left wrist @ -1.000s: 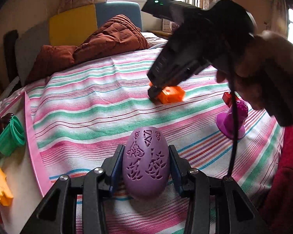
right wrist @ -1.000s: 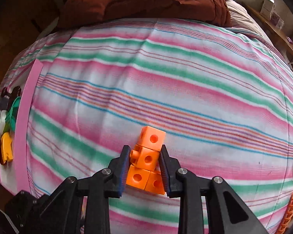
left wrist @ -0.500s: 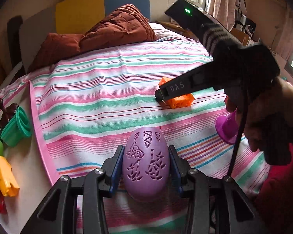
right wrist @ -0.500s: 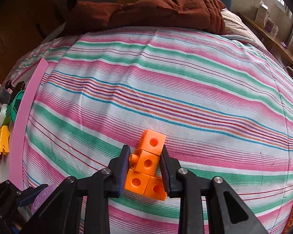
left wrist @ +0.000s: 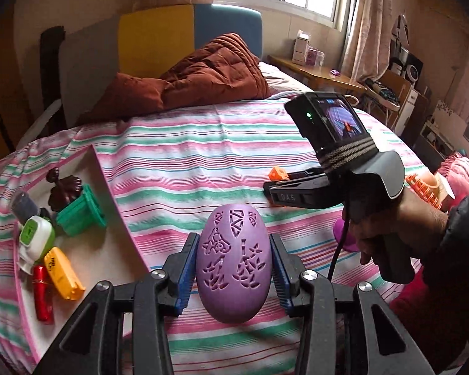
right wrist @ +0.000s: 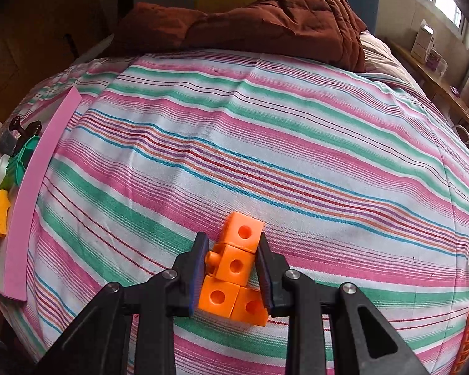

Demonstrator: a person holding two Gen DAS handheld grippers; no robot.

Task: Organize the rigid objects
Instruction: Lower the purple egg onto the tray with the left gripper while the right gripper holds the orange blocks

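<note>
The left gripper (left wrist: 233,268) is clenched on one purple plastic egg with cut-out patterns (left wrist: 233,264), blue pads pressing its two sides. The egg's long axis runs along the fingers, narrower end pointing away from the camera toward the far end of the bed, and it is held clear above the striped pink, green and white bedsheet (left wrist: 178,156).

The right gripper (right wrist: 231,268) is clamped on one cluster of four orange plastic linking cubes (right wrist: 234,265). Its long axis also runs forward between the fingers: two cubes sit side by side at the near end, two more stack outward in a line, the farthest poking past the fingertips. Each cube shows a round hole on its upper face, and a peg sticks out to the left from the third cube. The cluster is low over the sheet; whether it touches I cannot tell.

At the left, one pink-rimmed tray (left wrist: 109,187) holds six small objects, among them a green cup, yellow clip and red tube.
</note>
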